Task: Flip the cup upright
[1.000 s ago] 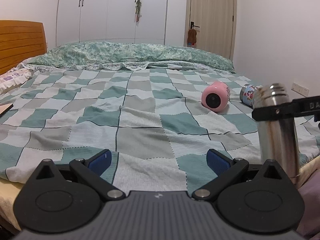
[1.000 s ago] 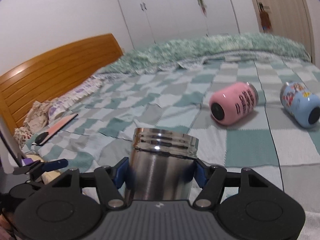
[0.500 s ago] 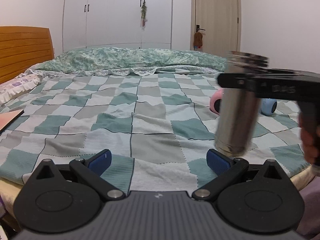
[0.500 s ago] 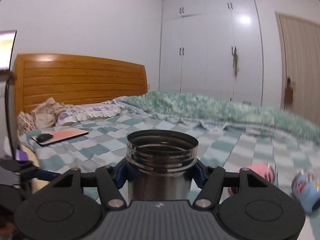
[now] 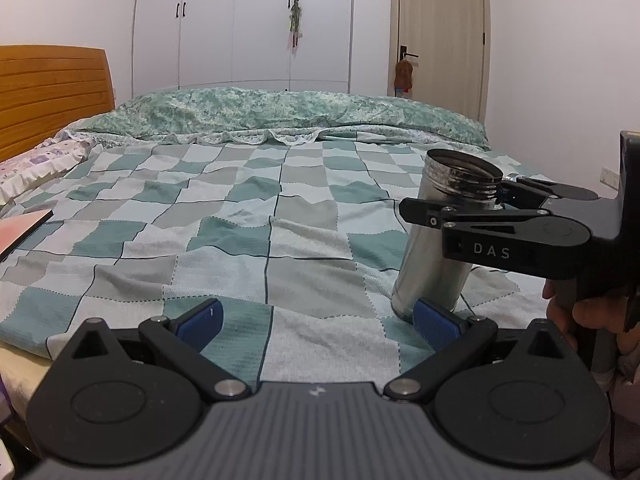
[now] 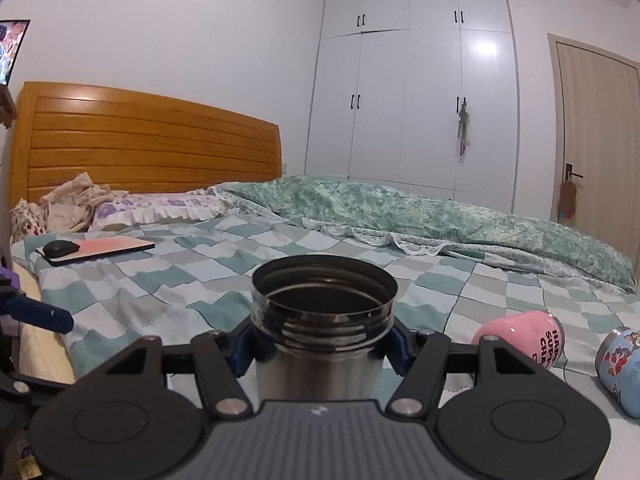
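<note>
On the bed [image 5: 272, 240], my right gripper [image 6: 322, 344] clamps the steel cup [image 6: 320, 320] mouth-up, seemingly touching down; left gripper [image 5: 316, 316] hangs open.

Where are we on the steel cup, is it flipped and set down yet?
Flipped: the steel cup stands mouth up, slightly tilted, its base at the checkered bedspread; contact is hidden. In hand: the right gripper is clamped below its threaded rim; the left gripper is open and empty. Left: release it. The pink cup and blue cup lie on their sides.
</note>
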`<action>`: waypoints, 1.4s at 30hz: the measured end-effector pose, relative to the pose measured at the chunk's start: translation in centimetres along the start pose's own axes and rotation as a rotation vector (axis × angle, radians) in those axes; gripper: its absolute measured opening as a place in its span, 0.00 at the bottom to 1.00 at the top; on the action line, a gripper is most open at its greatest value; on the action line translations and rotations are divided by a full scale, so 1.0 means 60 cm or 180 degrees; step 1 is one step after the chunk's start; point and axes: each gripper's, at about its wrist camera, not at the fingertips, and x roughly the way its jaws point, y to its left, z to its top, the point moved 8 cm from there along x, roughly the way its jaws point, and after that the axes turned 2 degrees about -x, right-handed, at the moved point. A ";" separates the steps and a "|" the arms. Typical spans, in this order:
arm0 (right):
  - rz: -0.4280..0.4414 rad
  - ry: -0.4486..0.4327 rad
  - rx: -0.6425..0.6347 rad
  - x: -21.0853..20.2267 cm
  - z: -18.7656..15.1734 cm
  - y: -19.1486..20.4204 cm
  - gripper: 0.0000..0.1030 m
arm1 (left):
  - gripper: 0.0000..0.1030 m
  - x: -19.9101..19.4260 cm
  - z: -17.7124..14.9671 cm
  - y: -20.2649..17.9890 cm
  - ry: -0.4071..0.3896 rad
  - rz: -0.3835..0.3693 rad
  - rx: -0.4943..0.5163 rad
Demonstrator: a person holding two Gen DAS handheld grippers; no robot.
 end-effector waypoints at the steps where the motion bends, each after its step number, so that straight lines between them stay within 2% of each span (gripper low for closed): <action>1: -0.0005 0.0004 0.0010 0.000 -0.002 -0.001 0.61 | 1.00 0.000 0.001 -0.001 -0.0005 0.0007 0.0000; 4: -0.0005 0.0044 0.0024 0.002 -0.001 -0.004 0.63 | 1.00 -0.006 0.004 -0.004 -0.0017 0.0031 0.0003; 6: 0.0016 0.0120 0.0078 0.003 -0.001 -0.010 0.84 | 1.00 -0.013 0.006 -0.008 -0.0042 0.0034 0.0011; 10: -0.0008 -0.0037 0.0282 -0.033 0.012 -0.038 0.90 | 1.00 -0.031 0.013 -0.023 -0.0133 0.0026 0.0011; 12: 0.0013 -0.0126 0.0316 -0.062 0.018 -0.052 1.00 | 1.00 -0.041 0.016 -0.035 -0.0184 0.0029 -0.0010; 18: -0.0100 -0.0286 0.0224 -0.179 0.011 -0.104 1.00 | 1.00 -0.076 0.022 -0.091 -0.0476 -0.0021 -0.0085; 26: -0.0453 -0.0141 0.0288 -0.313 -0.062 -0.176 1.00 | 1.00 -0.099 0.004 -0.180 -0.0872 -0.0062 -0.0115; 31: -0.0711 -0.0140 0.0277 -0.359 -0.122 -0.200 1.00 | 1.00 -0.090 -0.033 -0.229 -0.0912 -0.0028 -0.0037; 36: -0.0918 -0.0384 -0.0006 -0.384 -0.160 -0.191 1.00 | 1.00 -0.081 -0.067 -0.253 -0.1061 0.0075 -0.0009; 42: -0.0947 -0.0544 -0.0134 -0.397 -0.167 -0.181 1.00 | 1.00 -0.064 -0.089 -0.262 -0.1127 0.0177 0.0033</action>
